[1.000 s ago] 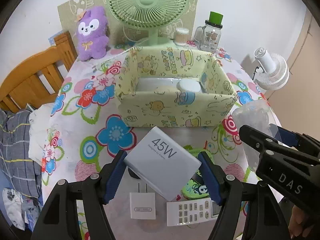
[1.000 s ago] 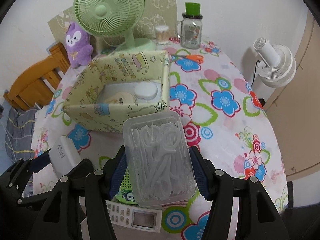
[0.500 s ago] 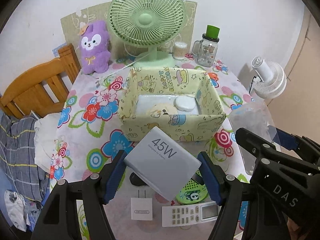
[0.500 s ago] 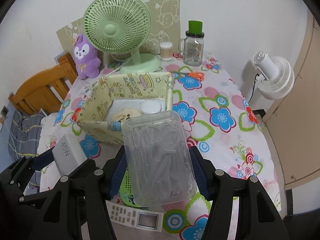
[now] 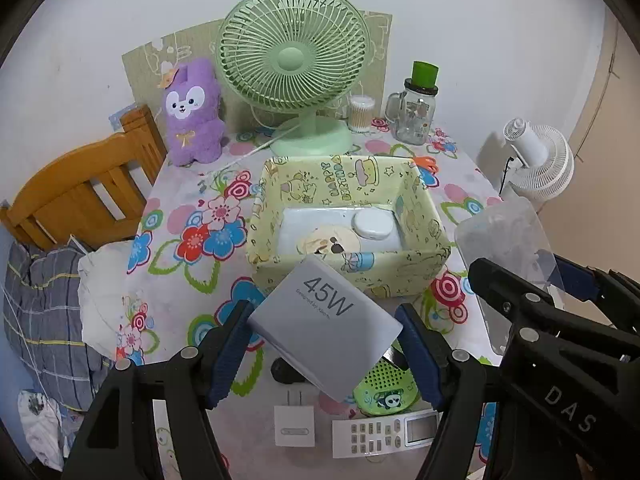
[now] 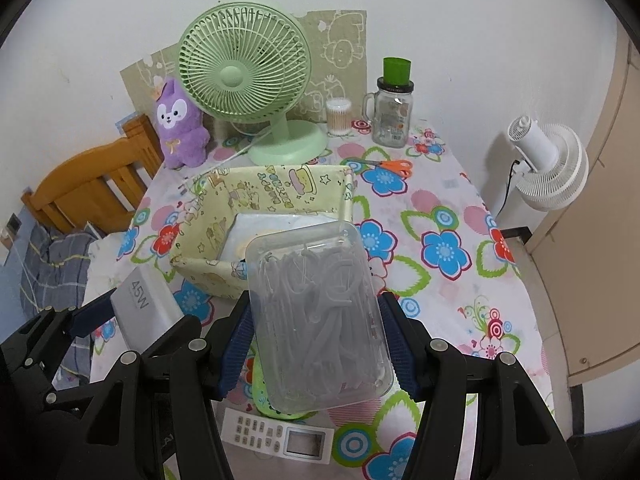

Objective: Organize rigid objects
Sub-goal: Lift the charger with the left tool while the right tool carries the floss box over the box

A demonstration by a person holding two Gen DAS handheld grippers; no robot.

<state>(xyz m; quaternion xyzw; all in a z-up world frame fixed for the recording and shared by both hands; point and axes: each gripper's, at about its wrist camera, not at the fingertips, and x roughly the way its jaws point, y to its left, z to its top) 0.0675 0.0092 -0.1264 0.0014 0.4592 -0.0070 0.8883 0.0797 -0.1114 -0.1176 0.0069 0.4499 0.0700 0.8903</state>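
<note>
**Two items held above the table, storage box ahead**

Item 1, your left gripper (image 5: 325, 350): its blue pads are clamped on the flanks of a grey 45W charger box (image 5: 325, 330), a smooth matte slab with crisp edges, held tilted above the table. Item 2, your right gripper (image 6: 314, 346): it pinches a clear plastic case (image 6: 318, 320) by its long sides, a rounded, glossy, thin-walled shell full of pale floss picks.

Step in hand, as it reads: both pieces are held clear of the floral tablecloth (image 6: 440, 208) and face the yellow cartoon-print box (image 5: 348, 248), which sits just beyond them. That box has soft fabric-like walls and already holds a round white case (image 5: 374, 224) and a flat cream disc (image 5: 328, 242) on a pale liner.

Next move likely calls for carrying each piece over the near wall and setting it onto free liner. Mind the thin case, which may flex under a hard squeeze.

Left on the table below: a white plug adapter (image 5: 294, 424), a white remote (image 5: 384, 434), and a green perforated panda item (image 5: 382, 390).
</note>
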